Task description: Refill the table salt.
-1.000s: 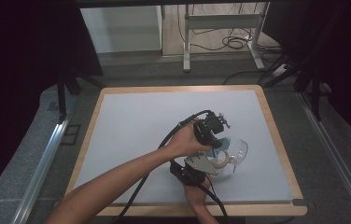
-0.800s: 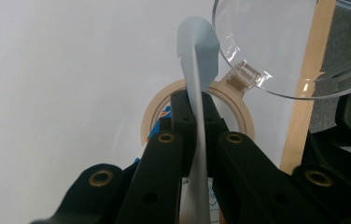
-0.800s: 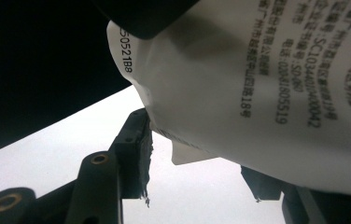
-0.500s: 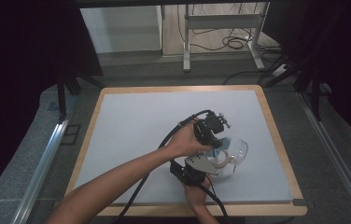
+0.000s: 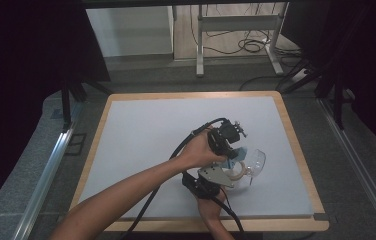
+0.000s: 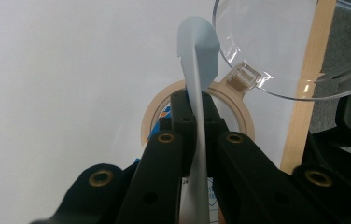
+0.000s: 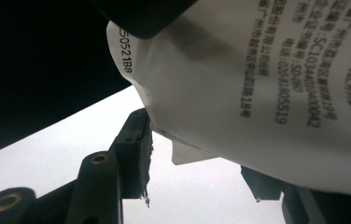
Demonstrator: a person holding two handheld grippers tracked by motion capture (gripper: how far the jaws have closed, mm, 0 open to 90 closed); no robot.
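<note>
A thin packet, pale blue [image 6: 197, 51] on one side and white with black print [image 7: 257, 93] on the other, hangs between both grippers over the table's right part. My left gripper [image 6: 194, 105] is shut on its upper edge, seen edge-on between the black jaws. From below, my right gripper [image 7: 199, 158] is shut on the packet's body, and its left pad [image 7: 138, 140] touches the packet's side. In the high view the left gripper [image 5: 232, 149] sits just above the right gripper [image 5: 224, 178], with the packet [image 5: 239, 152] between them.
Under the packet a tan ring [image 6: 239, 105] lies on the white table top [image 5: 151, 135], joined by a hinge to a clear round lid [image 6: 276, 46]. The table's wooden rim [image 5: 296, 150] runs close on the right. Cables trail back toward the person.
</note>
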